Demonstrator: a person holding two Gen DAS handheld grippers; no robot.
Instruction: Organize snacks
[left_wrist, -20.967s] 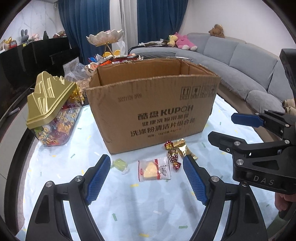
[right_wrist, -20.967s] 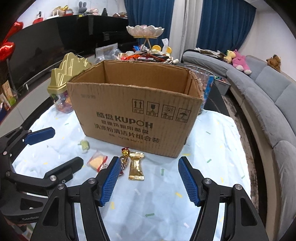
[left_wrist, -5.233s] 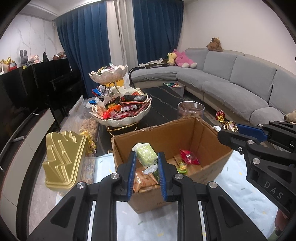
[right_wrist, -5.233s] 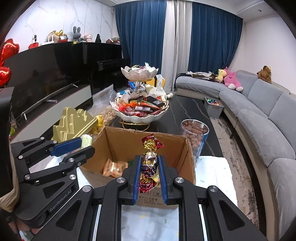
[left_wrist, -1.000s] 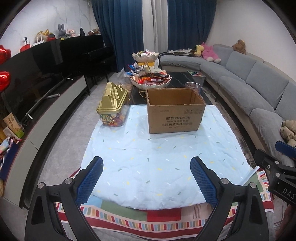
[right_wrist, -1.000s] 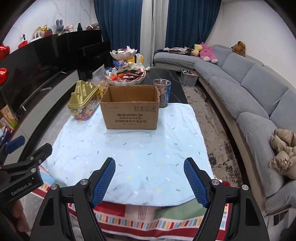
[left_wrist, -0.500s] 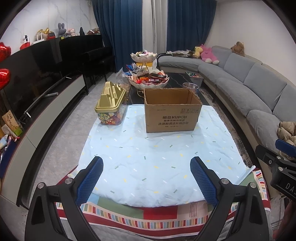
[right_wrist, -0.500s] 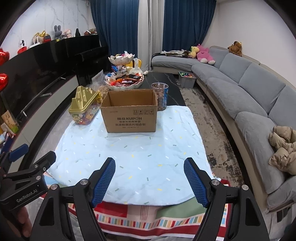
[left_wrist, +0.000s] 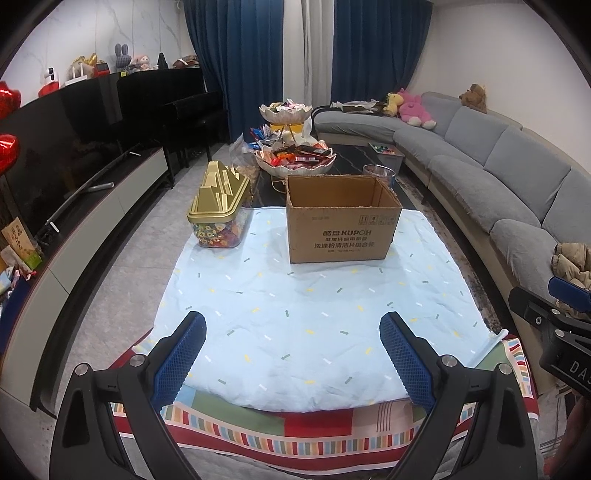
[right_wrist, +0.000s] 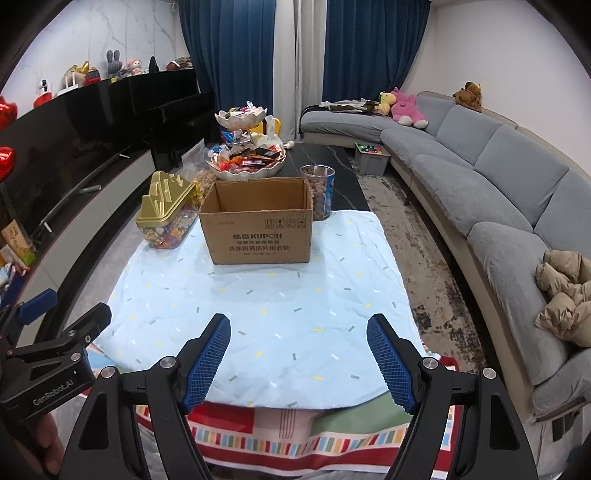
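The left gripper (left_wrist: 291, 347) stands wide, and nothing lies between its blue pads (left_wrist: 179, 356). The right gripper (right_wrist: 298, 350) stands wide too, with nothing in it. Both hang over the near edge of the light blue cloth (left_wrist: 306, 317), well apart from the cardboard box (left_wrist: 341, 229). The box sits upright and open at the far part of the cloth — its inside cannot be seen from here. Just beside it, on the left, stands a clear candy jar with a gold lid (left_wrist: 218, 210). Behind the box, on the dark table (right_wrist: 325, 162), there is a tiered bowl of snacks (right_wrist: 245, 155) and a clear tub of nuts (right_wrist: 320, 190). No loose snacks lie on the cloth.
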